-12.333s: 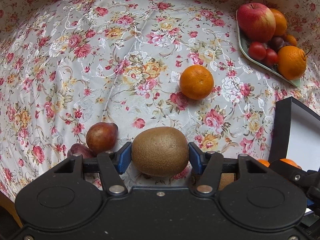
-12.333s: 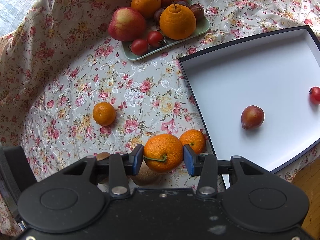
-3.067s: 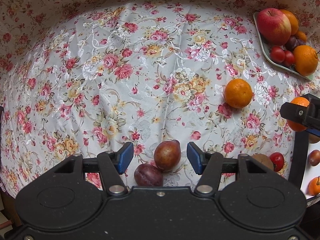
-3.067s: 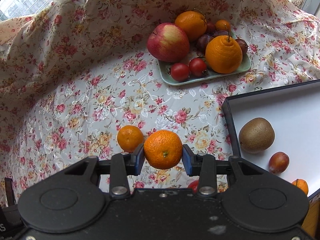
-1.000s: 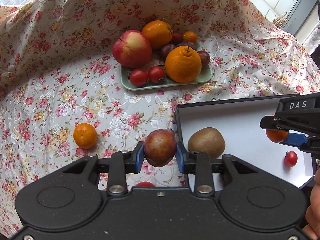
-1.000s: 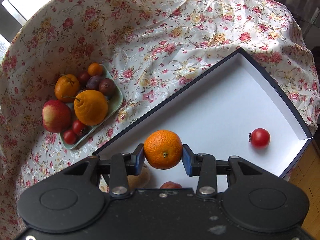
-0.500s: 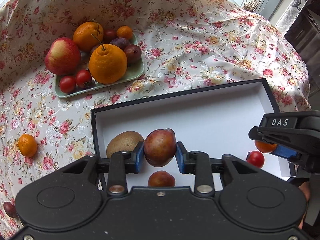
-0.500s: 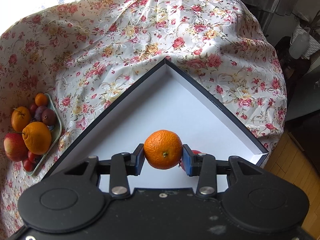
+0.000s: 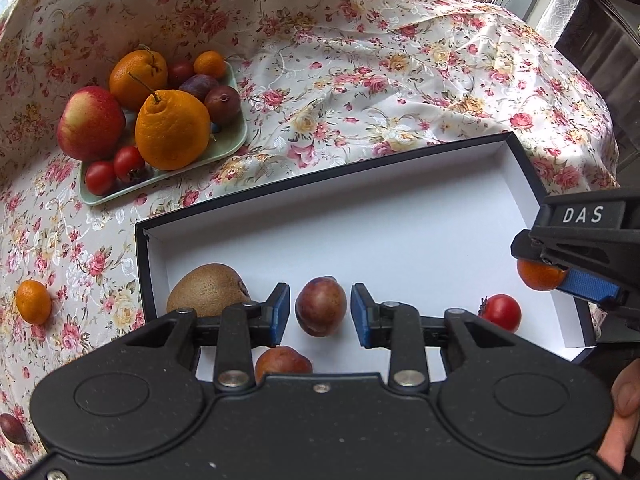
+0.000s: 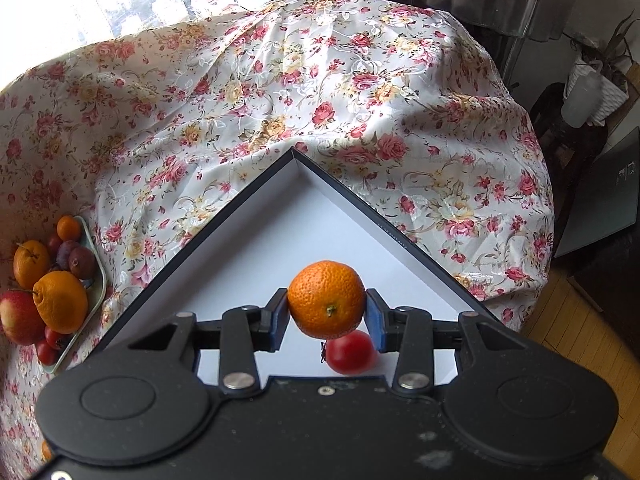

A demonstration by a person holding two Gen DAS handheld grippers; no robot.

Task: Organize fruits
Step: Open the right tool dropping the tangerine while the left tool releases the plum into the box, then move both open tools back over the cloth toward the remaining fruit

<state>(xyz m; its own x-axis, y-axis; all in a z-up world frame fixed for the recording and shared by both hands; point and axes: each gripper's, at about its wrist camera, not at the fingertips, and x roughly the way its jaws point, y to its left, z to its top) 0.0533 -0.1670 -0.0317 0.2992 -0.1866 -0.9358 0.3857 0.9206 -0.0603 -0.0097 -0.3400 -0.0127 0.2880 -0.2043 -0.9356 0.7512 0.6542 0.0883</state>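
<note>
My left gripper hangs over the black box with a white floor, and its jaws are opening. A reddish plum sits between its blue pads with a gap on each side. A kiwi, a second plum and a cherry tomato lie in the box. My right gripper is above the box's far corner. Its jaws are starting to open, but both pads still touch a mandarin. The cherry tomato lies just below it.
A green plate at the back left holds an apple, oranges, plums and tomatoes. A loose mandarin and a dark plum lie on the floral cloth left of the box. The table's edge and a wooden floor are at the right.
Both grippers have moved across from the cloth to over the box. The left pads have parted from the plum. The right gripper still carries the mandarin, now above the tomato.
</note>
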